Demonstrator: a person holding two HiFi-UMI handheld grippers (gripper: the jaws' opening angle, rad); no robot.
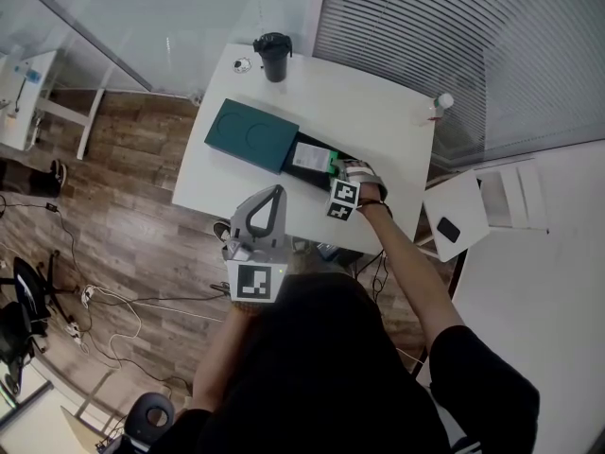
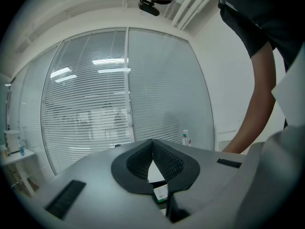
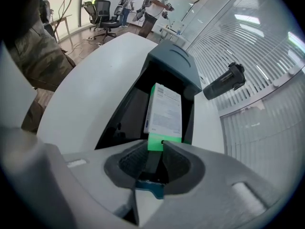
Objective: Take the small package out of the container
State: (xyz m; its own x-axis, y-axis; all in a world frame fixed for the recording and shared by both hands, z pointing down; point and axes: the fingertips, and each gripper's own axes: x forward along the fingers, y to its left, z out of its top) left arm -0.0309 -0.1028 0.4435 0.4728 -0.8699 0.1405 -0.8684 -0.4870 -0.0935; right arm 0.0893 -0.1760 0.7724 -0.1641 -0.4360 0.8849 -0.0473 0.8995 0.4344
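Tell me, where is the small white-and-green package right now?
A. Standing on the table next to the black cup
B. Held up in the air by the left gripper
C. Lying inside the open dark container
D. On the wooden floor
C: the right gripper view shows the package lying inside the open container, with the teal lid pushed off toward the far end.

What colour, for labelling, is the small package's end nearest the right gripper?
Small white-labelled package's end: bright green; right gripper view.
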